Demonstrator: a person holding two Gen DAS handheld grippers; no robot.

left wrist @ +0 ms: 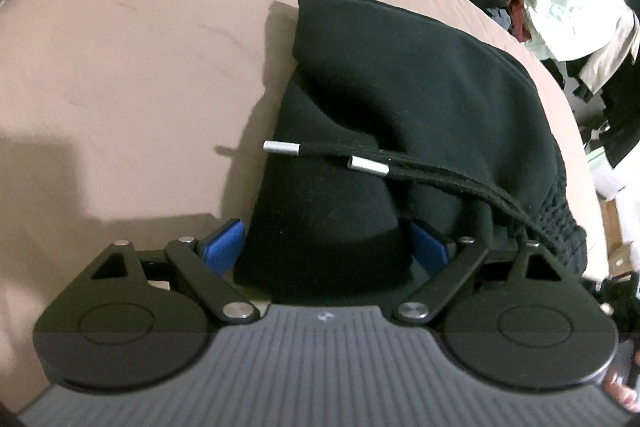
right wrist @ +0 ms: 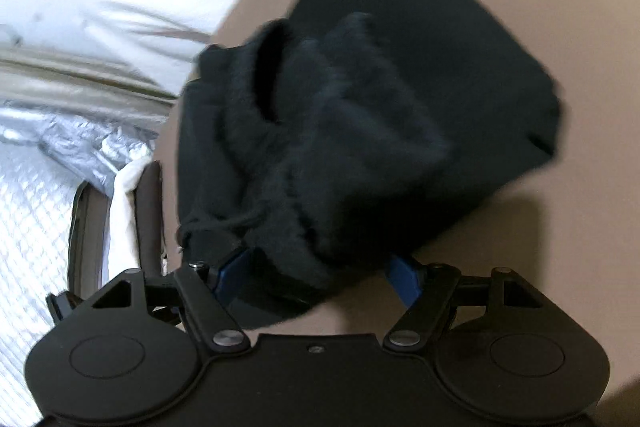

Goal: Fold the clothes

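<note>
No brand name, label or word can be read anywhere in either view; the only mark is a small pale emblem on the ribbed grey body of the left gripper point(left wrist: 324, 251), too small to make out.

There is one garment, a black piece of clothing point(left wrist: 400, 87) with a drawstring, lying folded into a thick bundle on a pinkish-brown sheet point(left wrist: 120, 67). Two cord ends lie across the top of it, each capped with a silver metal tip point(left wrist: 281, 148), two tips in all, side by side and pointing left. A ribbed, gathered band shows at the bundle's right edge.

Two grippers are in view, one per camera, each with two blue pads. The left gripper's fingers stand wide apart with the near end of the black bundle between them; the left pad point(left wrist: 224, 245) sits just beside the cloth's edge, and whether either pad actually presses on the cloth cannot be told. The right gripper point(right wrist: 316, 275) likewise has its fingers spread wide around the bunched, gathered end of the same garment point(right wrist: 400, 67), the picture being blurred, so a firm grip cannot be confirmed there either.

Beyond the sheet, the left view shows a pile of mixed clothes point(left wrist: 560, 7), and the right view a crinkled silver cover point(right wrist: 80, 27)
</note>
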